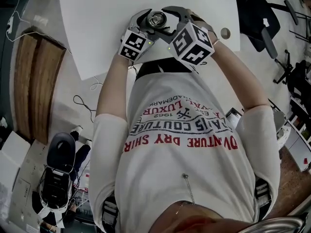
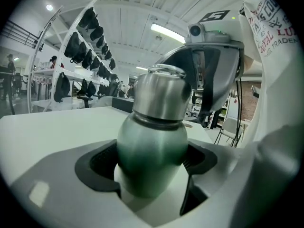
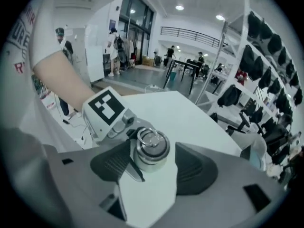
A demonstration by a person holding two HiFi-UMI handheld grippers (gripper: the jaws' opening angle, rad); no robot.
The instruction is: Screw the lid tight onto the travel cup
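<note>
A steel travel cup point(image 2: 151, 148) with a green-tinted body stands on the white table point(image 1: 107, 18). Its steel lid point(image 3: 151, 146), topped by a ring, sits on the cup's neck. My left gripper point(image 2: 151, 167) is shut on the cup's body, with a black pad pressing on each side. My right gripper point(image 3: 154, 164) comes down over the lid from above. Its jaws stand wide: the left pad point(image 3: 116, 163) touches the lid's side and the right pad is clear of it. In the head view both grippers meet round the cup point(image 1: 156, 19) near the table's front edge.
A round cable hole point(image 1: 225, 33) is in the table right of the grippers. A wooden bench point(image 1: 34, 76) stands left, a black chair point(image 1: 257, 18) right, and cables point(image 1: 82, 103) lie on the floor. Racks of dark bags point(image 2: 85, 37) stand beyond the table.
</note>
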